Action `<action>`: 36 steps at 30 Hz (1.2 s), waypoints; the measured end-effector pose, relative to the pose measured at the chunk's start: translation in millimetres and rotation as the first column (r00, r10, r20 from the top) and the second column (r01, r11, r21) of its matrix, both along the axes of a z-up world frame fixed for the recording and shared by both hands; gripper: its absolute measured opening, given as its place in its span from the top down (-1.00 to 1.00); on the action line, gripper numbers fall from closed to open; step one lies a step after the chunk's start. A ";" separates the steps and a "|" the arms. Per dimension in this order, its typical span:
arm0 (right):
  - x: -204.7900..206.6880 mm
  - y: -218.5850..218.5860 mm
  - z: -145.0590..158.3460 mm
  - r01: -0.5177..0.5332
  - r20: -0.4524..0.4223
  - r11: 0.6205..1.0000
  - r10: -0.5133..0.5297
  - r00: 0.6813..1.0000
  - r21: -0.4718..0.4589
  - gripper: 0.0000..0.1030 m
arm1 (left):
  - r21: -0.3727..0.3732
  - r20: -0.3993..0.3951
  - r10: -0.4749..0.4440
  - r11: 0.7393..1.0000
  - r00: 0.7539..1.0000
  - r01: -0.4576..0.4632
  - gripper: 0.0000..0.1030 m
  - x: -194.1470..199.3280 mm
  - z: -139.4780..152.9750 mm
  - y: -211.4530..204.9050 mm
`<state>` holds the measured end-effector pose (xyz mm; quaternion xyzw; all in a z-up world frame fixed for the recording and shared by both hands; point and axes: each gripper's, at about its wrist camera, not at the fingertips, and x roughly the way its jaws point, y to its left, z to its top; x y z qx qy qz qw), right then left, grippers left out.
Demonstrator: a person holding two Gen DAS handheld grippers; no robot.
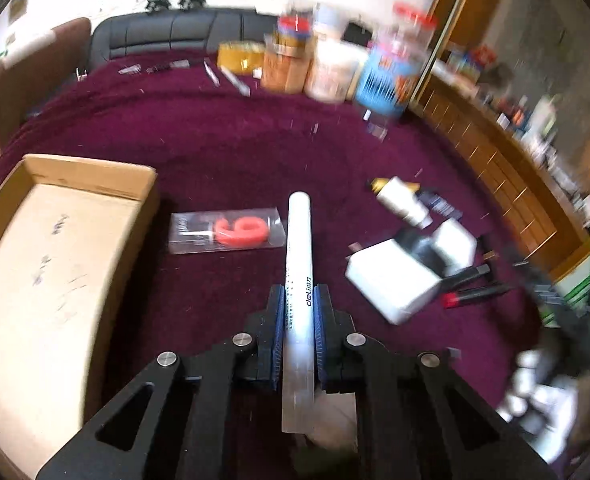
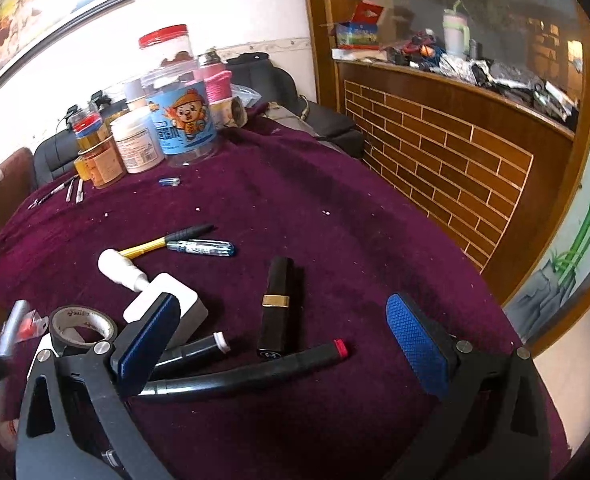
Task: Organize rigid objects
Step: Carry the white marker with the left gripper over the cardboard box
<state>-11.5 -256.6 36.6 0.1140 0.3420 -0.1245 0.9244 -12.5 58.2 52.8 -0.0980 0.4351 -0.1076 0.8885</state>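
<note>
Left gripper (image 1: 299,294): pinches a white pen (image 1: 299,248) between its blue pads; the pen runs straight ahead out of the jaws, its rounded end pointing away, lifted above the cloth.
Right gripper (image 2: 283,344): spread wide, nothing between the pads; it hovers over the near part of the table.
Under the right gripper: a black marker with a red end (image 2: 255,372) lies across the gap, a second black marker with a white end (image 2: 199,350) lies by the left pad, and a black lipstick tube with a gold band (image 2: 277,304) lies just beyond them.
Left of the pen: a clear packet holding a red number-six candle (image 1: 227,232) lies flat; further left stands an open cardboard box (image 1: 55,260), its near wall close to the left gripper.
Right of the pen: a white box (image 1: 395,280) and a small white bottle (image 1: 403,200) lie close together.
Other clutter: a roll of black tape (image 2: 83,324), a yellow pen (image 2: 163,240) and a blue-capped clear pen (image 2: 201,247).
Far edge: jars and tubs (image 2: 155,120) stand in a cluster.
Open room: the purple tablecloth (image 2: 315,208) is bare across the middle and to the right, up to the table's edge beside a brick-patterned wooden counter (image 2: 435,160).
</note>
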 end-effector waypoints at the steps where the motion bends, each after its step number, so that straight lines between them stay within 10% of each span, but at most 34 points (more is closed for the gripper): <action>1: 0.4 -3.3 -1.1 0.007 -0.004 1.000 -0.007 1.000 0.014 -1.00 | -0.023 0.017 0.003 1.000 1.000 -0.002 0.79 -8.9 6.6 6.1; 10: 3.5 -26.5 -13.3 0.075 -0.064 0.990 -0.068 0.996 0.120 -1.00 | -0.175 0.183 0.043 0.985 0.982 -0.011 0.78 -100.2 56.8 65.5; 22: -36.3 98.9 101.3 -0.125 0.192 0.949 0.186 0.964 -0.290 -1.00 | -0.231 0.286 0.085 0.973 0.954 -0.017 0.78 -138.0 72.2 126.2; 26: -1.5 152.3 90.7 -0.390 0.020 0.898 0.402 0.915 -0.204 -1.00 | -0.232 0.294 0.108 0.972 0.950 -0.039 0.78 -135.8 68.5 141.2; 36: 37.8 204.7 44.3 -0.591 -0.113 0.797 0.581 0.806 -0.122 -1.00 | -0.217 0.262 0.147 0.972 0.954 -0.090 0.78 -121.2 47.8 178.1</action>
